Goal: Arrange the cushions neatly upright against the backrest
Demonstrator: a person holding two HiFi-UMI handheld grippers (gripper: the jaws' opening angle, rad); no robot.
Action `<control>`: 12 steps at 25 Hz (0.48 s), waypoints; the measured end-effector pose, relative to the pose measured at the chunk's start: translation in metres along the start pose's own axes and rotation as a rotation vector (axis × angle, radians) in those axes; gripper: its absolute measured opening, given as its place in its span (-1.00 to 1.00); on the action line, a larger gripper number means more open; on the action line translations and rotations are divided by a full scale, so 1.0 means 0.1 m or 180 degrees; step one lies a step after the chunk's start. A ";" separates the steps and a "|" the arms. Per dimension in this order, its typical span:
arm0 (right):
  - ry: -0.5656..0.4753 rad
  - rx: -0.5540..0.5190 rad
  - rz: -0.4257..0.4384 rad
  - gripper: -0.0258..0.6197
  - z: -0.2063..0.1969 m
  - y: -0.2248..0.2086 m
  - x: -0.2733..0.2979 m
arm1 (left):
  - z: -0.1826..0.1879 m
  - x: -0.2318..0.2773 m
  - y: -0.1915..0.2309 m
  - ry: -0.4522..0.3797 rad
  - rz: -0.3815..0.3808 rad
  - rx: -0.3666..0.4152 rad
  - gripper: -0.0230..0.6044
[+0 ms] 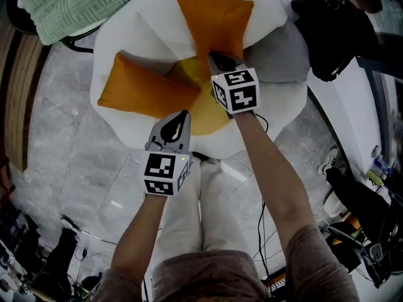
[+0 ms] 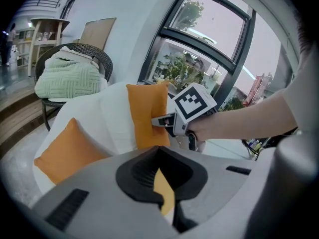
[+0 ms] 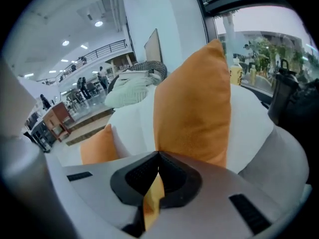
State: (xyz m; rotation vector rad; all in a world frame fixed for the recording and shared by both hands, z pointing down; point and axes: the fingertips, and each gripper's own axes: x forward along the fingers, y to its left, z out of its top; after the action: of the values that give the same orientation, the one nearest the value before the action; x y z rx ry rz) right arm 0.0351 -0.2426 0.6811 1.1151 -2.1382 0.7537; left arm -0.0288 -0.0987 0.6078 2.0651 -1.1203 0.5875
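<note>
Progress looks close to halfway. In the head view a white armchair [image 1: 126, 36] fills the upper middle of the frame. The upright cushion [image 1: 214, 17], orange, stands at top centre against the backrest [image 1: 271, 11]. The slumped cushion [image 1: 141, 90], also orange, lies aslant at left centre, with its outer corner reaching toward the chair's left side and its inner corner by the yellow seat pad [image 1: 204, 115]. The right gripper [image 1: 217, 61] has its tips at the upright cushion's bottom edge. The left gripper [image 1: 178, 126] hangs over the front of the seat, just beside the slumped cushion; whether it touches I cannot tell.

In the left gripper view its own tongs are together, leaving a narrow slit with only a yellow sliver showing through, and nothing seems held. At centre frame the right gripper's tips lie on the upright cushion's lower right edge.

In the right gripper view the tongs are pinched tight, apparently on that cushion's bottom hem. The cushion rises straight above them, and the slumped one peeks out at lower left.

What is left, I judge, is to settle the first cushion and then stand the second beside it.
</note>
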 end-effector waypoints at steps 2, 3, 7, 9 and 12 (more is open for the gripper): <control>-0.0133 0.0188 0.0193 -0.87 0.07 0.07 -0.02 | 0.00 -0.01 0.00 -0.0005 0.0002 -0.0009 -0.91; -0.0230 0.0274 0.0264 -0.87 0.13 0.10 -0.04 | 0.00 -0.01 0.00 -0.0005 0.0000 -0.0012 -0.91; -0.0266 0.0205 0.0242 -0.87 0.24 0.13 -0.05 | -0.04 -0.03 0.00 0.0009 0.0000 -0.0011 -0.91; -0.0190 0.0163 0.0232 -0.87 0.20 0.14 -0.03 | -0.05 -0.04 0.01 0.0011 0.0007 -0.0016 -0.91; -0.0140 0.0172 0.0234 -0.87 0.08 0.19 -0.06 | -0.06 -0.06 0.02 0.0004 0.0009 -0.0022 -0.91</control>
State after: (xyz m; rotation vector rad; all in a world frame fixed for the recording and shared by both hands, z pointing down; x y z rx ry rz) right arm 0.0198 -0.2364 0.6681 1.0951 -2.2178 0.8321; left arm -0.0338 -0.0920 0.6084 2.0573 -1.1231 0.5856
